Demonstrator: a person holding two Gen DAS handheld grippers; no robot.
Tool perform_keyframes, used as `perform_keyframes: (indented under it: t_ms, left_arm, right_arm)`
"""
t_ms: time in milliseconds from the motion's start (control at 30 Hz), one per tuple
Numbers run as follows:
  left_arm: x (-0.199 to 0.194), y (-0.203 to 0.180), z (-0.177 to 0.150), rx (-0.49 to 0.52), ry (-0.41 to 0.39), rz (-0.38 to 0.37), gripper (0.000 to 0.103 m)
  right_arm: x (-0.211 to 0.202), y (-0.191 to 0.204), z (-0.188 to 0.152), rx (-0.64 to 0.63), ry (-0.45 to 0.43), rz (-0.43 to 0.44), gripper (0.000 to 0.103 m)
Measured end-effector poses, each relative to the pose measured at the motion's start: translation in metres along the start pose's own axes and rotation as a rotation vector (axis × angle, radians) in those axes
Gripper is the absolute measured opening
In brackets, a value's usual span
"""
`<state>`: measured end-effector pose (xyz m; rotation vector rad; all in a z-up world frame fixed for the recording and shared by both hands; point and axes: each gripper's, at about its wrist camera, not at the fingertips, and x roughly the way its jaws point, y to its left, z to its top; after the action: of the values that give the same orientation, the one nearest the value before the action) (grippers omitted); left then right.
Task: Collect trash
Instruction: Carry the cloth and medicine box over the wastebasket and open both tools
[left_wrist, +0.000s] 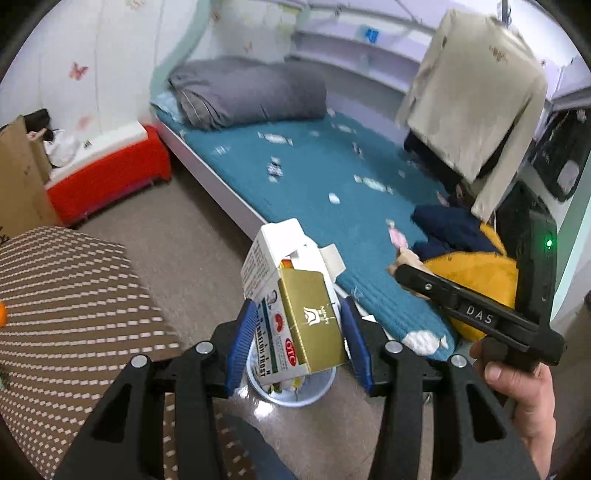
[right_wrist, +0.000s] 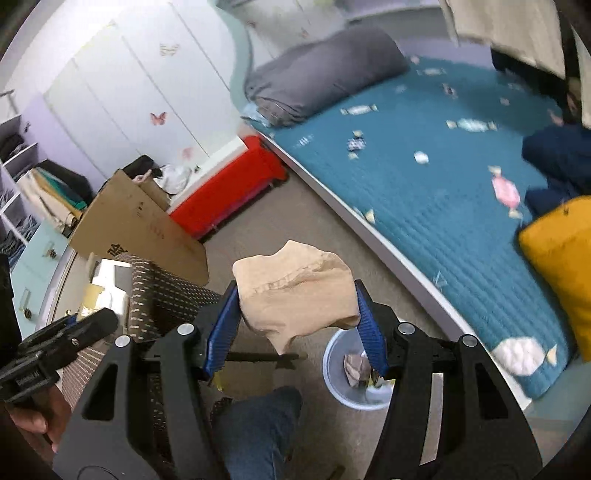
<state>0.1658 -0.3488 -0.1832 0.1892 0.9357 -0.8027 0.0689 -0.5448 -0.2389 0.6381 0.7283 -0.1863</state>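
In the left wrist view, the left hand-held gripper (left_wrist: 299, 332) is seen partly closed, its blue pads pressed on two cartons held together: a white medicine box (left_wrist: 267, 266) with an open flap and a gold box (left_wrist: 314, 317) in front of it. A pale blue trash bin (left_wrist: 291, 395) is seen on the floor directly below the boxes, just beside the near corner of the bed (left_wrist: 332, 177) with its teal cover. At the right, the right hand-held gripper (left_wrist: 400, 271) is seen from the side, carried by a hand (left_wrist: 517, 398).

In the right wrist view, the right hand-held gripper (right_wrist: 295, 314) is seen partly closed on a crumpled tan paper (right_wrist: 295, 291), gripped between the blue pads. The trash bin (right_wrist: 332, 376) is seen on the floor below and slightly to the right, with crumpled trash already inside. A leg in jeans (right_wrist: 258, 424) is seen at the near edge, and a cardboard box (right_wrist: 140, 225) at the left.
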Motion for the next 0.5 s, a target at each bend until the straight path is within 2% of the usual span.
perform_keyframes:
  t_ms: [233, 400, 467, 500]
  left_arm:
    - [0.067, -0.017, 0.001, 0.036, 0.136, 0.000, 0.047]
    - [0.104, -0.023, 0.001, 0.021, 0.226, -0.038, 0.047]
    - [0.122, -0.025, -0.001, 0.030, 0.276, -0.052, 0.049]
    - [0.129, -0.027, -0.001, 0.034, 0.299, -0.059, 0.056]
  right_arm:
    - [0.029, -0.030, -0.010, 0.081, 0.071, -0.004, 0.059]
    - [0.051, -0.044, -0.011, 0.121, 0.114, -0.008, 0.061]
    - [0.062, -0.051, -0.013, 0.147, 0.137, -0.006, 0.062]
    - [0.067, -0.054, -0.014, 0.160, 0.152, -0.006, 0.064]
